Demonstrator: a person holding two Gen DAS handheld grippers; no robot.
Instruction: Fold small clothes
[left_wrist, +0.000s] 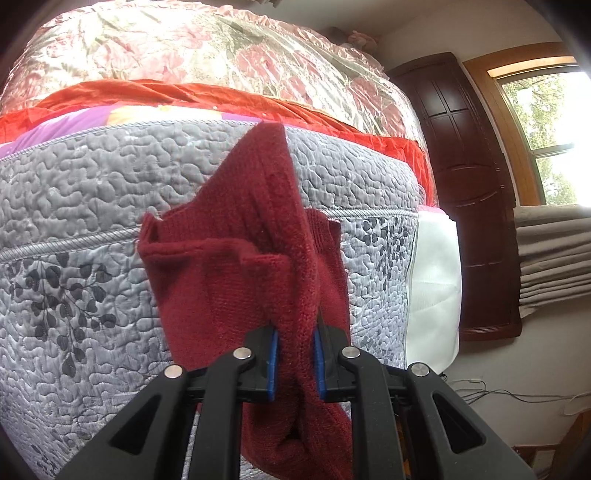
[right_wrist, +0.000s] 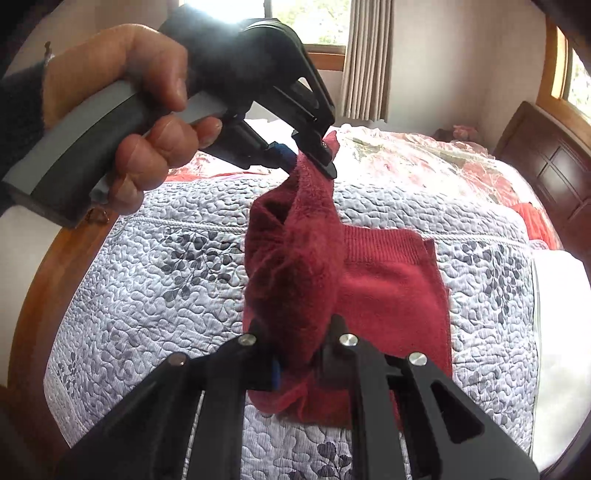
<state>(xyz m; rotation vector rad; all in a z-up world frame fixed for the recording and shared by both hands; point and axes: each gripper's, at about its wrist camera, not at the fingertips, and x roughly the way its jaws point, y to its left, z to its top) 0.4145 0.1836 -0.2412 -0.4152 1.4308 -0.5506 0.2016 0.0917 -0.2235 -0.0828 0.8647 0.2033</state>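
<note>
A dark red knitted garment hangs lifted above the grey quilted bedspread. My left gripper is shut on a bunched edge of it, blue pads pressed on both sides. In the right wrist view the same red garment stretches between the two grippers, its lower part lying on the bedspread. My right gripper is shut on the near bunched end. The left gripper, held by a hand, pinches the far end up high.
A floral pink cover and an orange-red blanket lie further up the bed. A dark wooden headboard and a window stand to the right. A wooden bed frame curves along the left. Cables lie on the floor.
</note>
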